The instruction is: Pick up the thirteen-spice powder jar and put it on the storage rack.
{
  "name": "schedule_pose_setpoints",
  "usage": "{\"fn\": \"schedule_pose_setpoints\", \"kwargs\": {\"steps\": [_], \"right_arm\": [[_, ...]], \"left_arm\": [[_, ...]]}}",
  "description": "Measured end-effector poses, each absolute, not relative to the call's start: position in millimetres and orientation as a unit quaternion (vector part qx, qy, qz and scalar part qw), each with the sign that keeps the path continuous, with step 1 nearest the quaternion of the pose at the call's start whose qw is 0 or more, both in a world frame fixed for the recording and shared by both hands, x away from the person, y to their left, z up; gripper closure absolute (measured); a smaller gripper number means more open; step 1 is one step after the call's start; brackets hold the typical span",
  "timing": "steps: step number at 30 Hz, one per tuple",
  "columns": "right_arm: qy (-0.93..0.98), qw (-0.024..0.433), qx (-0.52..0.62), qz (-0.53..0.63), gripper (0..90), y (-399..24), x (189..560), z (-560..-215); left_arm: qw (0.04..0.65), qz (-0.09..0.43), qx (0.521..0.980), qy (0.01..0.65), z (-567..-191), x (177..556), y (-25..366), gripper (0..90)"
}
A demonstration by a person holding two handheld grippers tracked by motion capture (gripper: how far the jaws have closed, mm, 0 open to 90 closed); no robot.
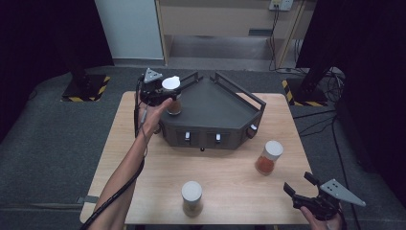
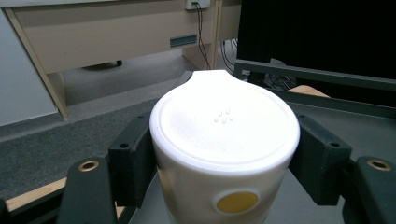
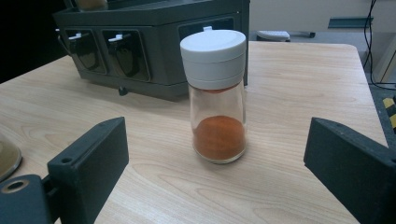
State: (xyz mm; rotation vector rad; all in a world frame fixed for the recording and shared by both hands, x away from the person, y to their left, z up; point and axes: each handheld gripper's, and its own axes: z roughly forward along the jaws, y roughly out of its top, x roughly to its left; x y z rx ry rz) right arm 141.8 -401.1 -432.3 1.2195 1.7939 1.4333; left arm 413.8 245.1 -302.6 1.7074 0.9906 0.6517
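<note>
Clamping a white-capped jar (image 1: 173, 96) upright over the rack (image 1: 215, 110), the left hand-held gripper (image 1: 160, 94) has it by the lid; the right hand-held gripper (image 1: 306, 191), jaws wide and empty, faces the paprika jar (image 3: 217, 93) straight ahead on the counter (image 1: 230, 177).

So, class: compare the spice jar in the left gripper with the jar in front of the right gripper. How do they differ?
The held jar is clamped by the left gripper at the rack; the free jar stands untouched on the table, before the open right gripper. Both have white caps.
</note>
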Motion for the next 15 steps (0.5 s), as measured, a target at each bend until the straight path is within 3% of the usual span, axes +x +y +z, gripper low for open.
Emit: {"fn": "schedule_pose_setpoints", "kwargs": {"steps": [15], "right_arm": [[0.663, 0.265, 0.453, 0.534, 6.4, -402.2, 141.6, -432.6]], "left_arm": [[0.511, 0.275, 0.702, 0.414, -308.0, 412.0, 243.6, 29.4]]}}
